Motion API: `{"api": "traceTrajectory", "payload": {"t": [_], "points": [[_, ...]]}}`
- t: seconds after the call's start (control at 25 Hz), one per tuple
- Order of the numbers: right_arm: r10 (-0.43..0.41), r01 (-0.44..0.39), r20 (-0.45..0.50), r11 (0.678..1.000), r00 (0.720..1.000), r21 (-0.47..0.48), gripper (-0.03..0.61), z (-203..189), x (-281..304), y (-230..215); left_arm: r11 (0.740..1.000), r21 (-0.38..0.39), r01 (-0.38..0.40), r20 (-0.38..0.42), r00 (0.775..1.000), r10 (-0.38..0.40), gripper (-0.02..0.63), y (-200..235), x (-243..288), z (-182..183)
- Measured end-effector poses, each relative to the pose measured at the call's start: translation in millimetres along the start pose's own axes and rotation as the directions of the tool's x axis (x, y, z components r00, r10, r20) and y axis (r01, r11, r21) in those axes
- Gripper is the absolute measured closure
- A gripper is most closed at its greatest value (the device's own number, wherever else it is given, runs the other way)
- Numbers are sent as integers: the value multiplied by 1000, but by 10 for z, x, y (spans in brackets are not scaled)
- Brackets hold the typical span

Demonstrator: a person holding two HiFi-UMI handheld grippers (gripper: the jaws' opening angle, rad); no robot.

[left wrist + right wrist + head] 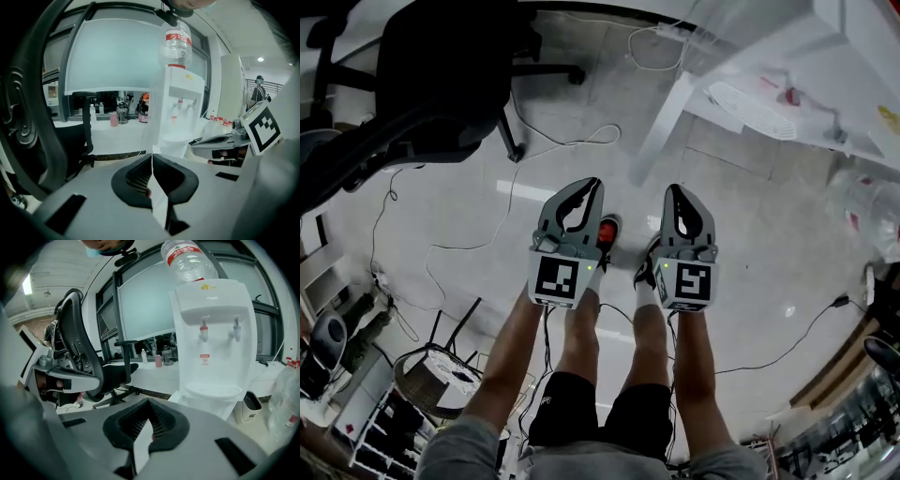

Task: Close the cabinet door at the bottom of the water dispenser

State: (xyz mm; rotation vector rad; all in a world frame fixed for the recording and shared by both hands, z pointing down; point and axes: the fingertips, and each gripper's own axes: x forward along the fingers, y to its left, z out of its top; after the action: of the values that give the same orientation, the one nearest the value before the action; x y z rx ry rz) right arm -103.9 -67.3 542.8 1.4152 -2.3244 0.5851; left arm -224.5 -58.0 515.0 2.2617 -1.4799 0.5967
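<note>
The white water dispenser (213, 333) stands ahead with an upturned bottle (187, 258) on top, two taps and a drip tray (213, 390). Its bottom cabinet is hidden behind my jaws. In the left gripper view the dispenser (180, 112) shows a white panel (153, 122) standing out at its left side; I cannot tell if that is the door. From the head view the drip tray (759, 108) lies at the upper right. My left gripper (594, 184) and right gripper (673, 190) hang side by side above the floor, both shut and empty, well short of the dispenser.
A black office chair (441, 75) stands at the upper left, close to the left gripper. Cables (469, 246) trail over the floor. A small black bin (251, 406) sits right of the dispenser. A wire basket (441, 370) is at the lower left. The person's legs (581, 347) are below.
</note>
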Motion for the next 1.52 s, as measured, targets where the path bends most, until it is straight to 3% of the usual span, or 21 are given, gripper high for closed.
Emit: {"api": "traceTrajectory", "payload": {"t": [0.88, 0.96, 1.2, 1.32, 1.52], "points": [[-11, 17, -118, 998, 993, 55, 554, -1128, 502, 203, 999, -8, 51, -76, 996, -52, 586, 187, 265, -1015], [-2, 12, -135, 998, 991, 69, 454, -1213, 551, 227, 999, -12, 51, -79, 996, -51, 586, 209, 281, -1071], [5, 12, -157, 994, 988, 106, 306, -1382, 704, 313, 998, -16, 57, -92, 994, -58, 586, 277, 332, -1188], [-4, 22, -162, 993, 987, 112, 263, -1434, 763, 357, 998, -16, 65, -94, 993, -66, 586, 296, 351, -1227], [-7, 28, -180, 993, 984, 114, 256, -1495, 836, 427, 997, -16, 69, -104, 992, -70, 586, 353, 373, -1310]]}}
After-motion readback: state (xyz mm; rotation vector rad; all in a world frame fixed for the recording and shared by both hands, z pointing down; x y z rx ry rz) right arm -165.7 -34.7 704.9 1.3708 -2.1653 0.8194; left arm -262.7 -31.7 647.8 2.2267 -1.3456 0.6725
